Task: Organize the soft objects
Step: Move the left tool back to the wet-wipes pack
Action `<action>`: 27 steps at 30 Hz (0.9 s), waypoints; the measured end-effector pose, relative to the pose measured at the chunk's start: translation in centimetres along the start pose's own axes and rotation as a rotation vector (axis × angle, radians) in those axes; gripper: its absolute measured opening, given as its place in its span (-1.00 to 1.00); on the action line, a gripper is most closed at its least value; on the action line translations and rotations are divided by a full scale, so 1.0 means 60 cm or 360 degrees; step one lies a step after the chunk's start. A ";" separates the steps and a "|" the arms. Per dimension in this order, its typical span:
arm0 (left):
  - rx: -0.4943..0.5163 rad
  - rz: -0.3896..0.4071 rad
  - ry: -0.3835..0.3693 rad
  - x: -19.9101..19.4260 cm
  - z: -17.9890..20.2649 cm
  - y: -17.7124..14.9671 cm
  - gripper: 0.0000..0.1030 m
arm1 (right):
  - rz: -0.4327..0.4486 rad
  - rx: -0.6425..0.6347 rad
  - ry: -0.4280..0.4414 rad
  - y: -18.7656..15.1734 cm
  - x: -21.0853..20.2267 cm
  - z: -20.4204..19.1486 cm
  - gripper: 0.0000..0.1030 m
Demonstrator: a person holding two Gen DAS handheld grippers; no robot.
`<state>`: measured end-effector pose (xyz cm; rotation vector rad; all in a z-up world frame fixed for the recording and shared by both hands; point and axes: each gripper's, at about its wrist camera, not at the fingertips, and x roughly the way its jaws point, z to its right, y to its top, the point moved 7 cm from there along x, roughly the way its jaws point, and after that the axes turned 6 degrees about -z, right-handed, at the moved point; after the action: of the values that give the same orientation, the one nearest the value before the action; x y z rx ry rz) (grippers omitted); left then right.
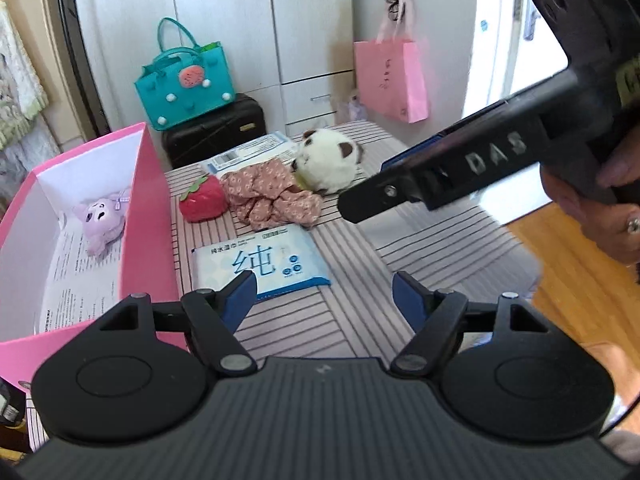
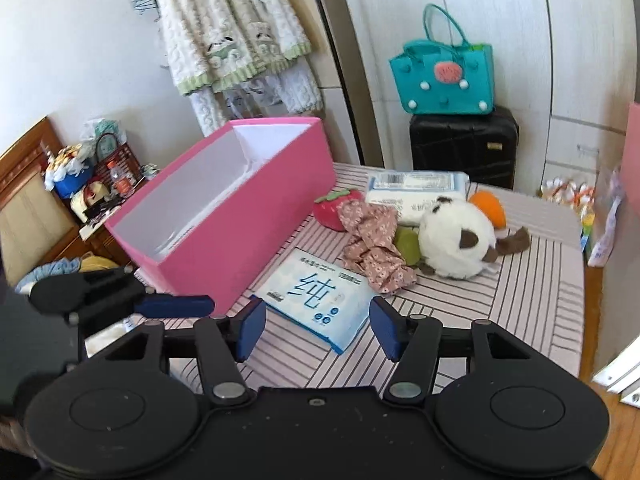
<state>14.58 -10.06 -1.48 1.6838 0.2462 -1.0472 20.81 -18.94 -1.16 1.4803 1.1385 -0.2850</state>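
Left wrist view: left tool (image 1: 324, 294) hangs above the striped desk (image 1: 440, 240), its blue pads spread wide and holding nothing. Wet-wipe pack (image 1: 260, 268), flat, glossy and rectangular with blue print, lies just ahead of the left pad. Beyond it sit a crumpled floral cloth (image 1: 272, 194), a rounded red strawberry plush (image 1: 200, 200) and a fluffy white-and-brown plush (image 1: 330, 160); the cloth touches both plush items. A second flat tissue pack (image 1: 248, 152) lies behind them. A pink box (image 1: 150, 216) with white inner walls stands at the left, rigid and open-topped; a soft lilac plush (image 1: 104, 220) lies on printed paper inside it. Right tool (image 1: 360, 200) enters from the right, over the desk near the white plush; whether it is spread cannot be told here.

Right wrist view: right tool (image 2: 318, 326) has its blue pads spread apart, empty, above the desk (image 2: 540, 300). The wet-wipe pack (image 2: 320, 304) lies directly ahead between the pads. Floral cloth (image 2: 372, 240), strawberry plush (image 2: 332, 208) and white plush (image 2: 456, 236) lie farther on, with a smooth orange plush (image 2: 488, 204) behind. The pink box (image 2: 248, 220) stands to the left. The left tool (image 2: 176, 306) shows at lower left beside the box.
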 end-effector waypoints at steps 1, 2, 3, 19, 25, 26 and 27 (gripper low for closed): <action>0.0007 0.0002 0.0024 0.011 0.002 -0.003 0.45 | -0.0011 0.0011 0.0010 0.001 0.011 0.005 0.22; 0.0017 0.0013 0.0069 0.021 0.004 -0.005 0.45 | -0.0011 0.0017 0.0013 0.001 0.022 0.010 0.22; 0.0027 0.0027 0.0107 0.029 0.005 -0.007 0.47 | -0.0016 0.0019 0.0016 0.001 0.032 0.013 0.22; -0.0201 0.0115 0.0305 0.105 -0.031 0.000 0.57 | -0.0144 0.0090 0.0032 0.017 0.166 0.051 0.22; -0.0243 0.0106 0.0428 0.130 -0.040 0.003 0.69 | -0.0203 0.0083 0.0001 0.007 0.196 0.062 0.22; -0.0261 0.0100 0.0448 0.134 -0.042 0.003 0.69 | -0.0186 0.0082 0.0006 0.008 0.196 0.062 0.22; -0.0270 0.0088 0.0446 0.140 -0.044 0.003 0.69 | -0.0185 0.0077 0.0007 0.009 0.197 0.063 0.22</action>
<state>20.99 -10.62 -7.48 1.6692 0.4548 -0.7264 28.62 -16.48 -10.50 1.4598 1.2309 -0.3918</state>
